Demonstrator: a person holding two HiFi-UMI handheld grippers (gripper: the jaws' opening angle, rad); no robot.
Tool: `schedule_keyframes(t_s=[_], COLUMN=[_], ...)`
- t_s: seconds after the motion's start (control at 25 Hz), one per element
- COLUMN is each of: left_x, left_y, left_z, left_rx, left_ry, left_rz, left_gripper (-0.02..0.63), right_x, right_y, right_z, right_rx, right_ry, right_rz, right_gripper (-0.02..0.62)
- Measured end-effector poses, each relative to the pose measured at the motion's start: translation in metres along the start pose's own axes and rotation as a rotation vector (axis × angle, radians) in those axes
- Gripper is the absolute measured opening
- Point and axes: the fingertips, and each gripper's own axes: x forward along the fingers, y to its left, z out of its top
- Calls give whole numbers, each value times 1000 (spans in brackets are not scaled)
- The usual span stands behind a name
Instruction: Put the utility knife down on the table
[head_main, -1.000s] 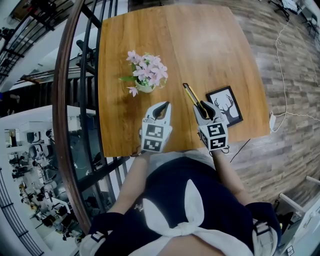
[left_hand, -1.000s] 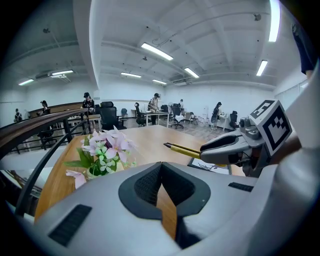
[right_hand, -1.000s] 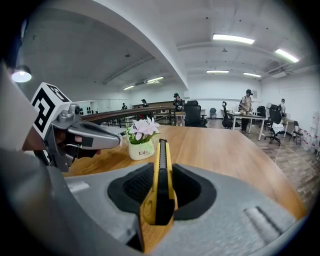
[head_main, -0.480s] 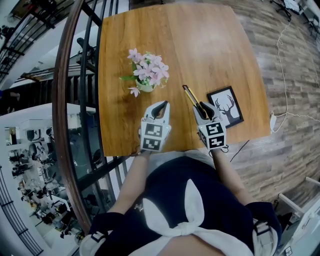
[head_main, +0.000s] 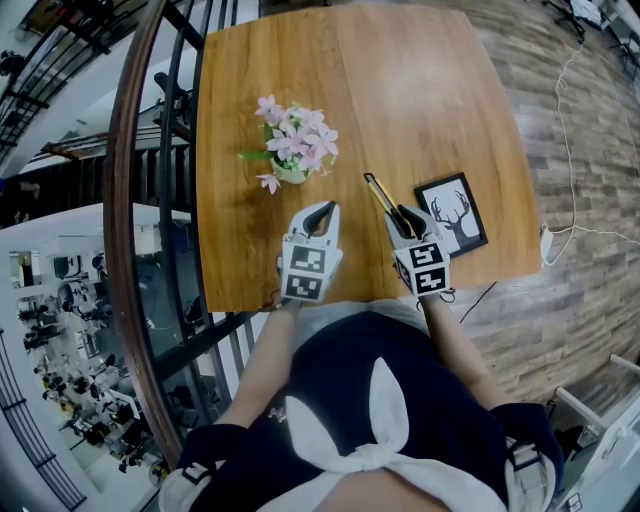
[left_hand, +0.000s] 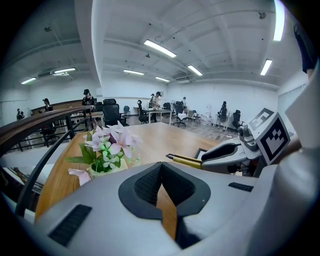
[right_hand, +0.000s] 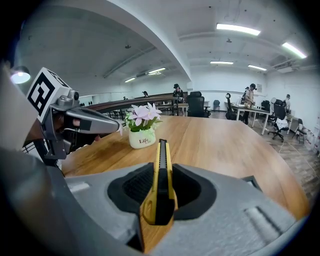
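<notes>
Right gripper (head_main: 403, 218) is clamped on the utility knife (head_main: 381, 197). The yellow-and-black body stands on edge between the 2 pads, rear end in the grip, front end sticking out ahead of the jaws. Knife is over the near-right part of the wooden table (head_main: 400, 90), between the flower pot (head_main: 291, 172) and the framed deer picture (head_main: 452, 212). It sits just beside the picture's left edge and points away from the person, angled a bit toward the pot. In the left gripper view it looks held above the wood, not lying flat; cannot tell if the tip touches. Left gripper (head_main: 322, 213) has its jaws closed tip to tip with nothing between them. It sits just left of the right gripper, near the pot. Both grippers angle down at the table.
</notes>
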Motion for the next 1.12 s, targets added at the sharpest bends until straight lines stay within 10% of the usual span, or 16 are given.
schedule_keyframes(t_s=[1.12], left_x=[4], left_y=[5], left_z=[-15], left_rx=[-18], left_ry=[29], left_rz=[-7], left_gripper=[17], right_x=[31], right_y=[8], right_z=[-52], right_rx=[-36], right_ry=[124], right_rz=[44], right_gripper=[114])
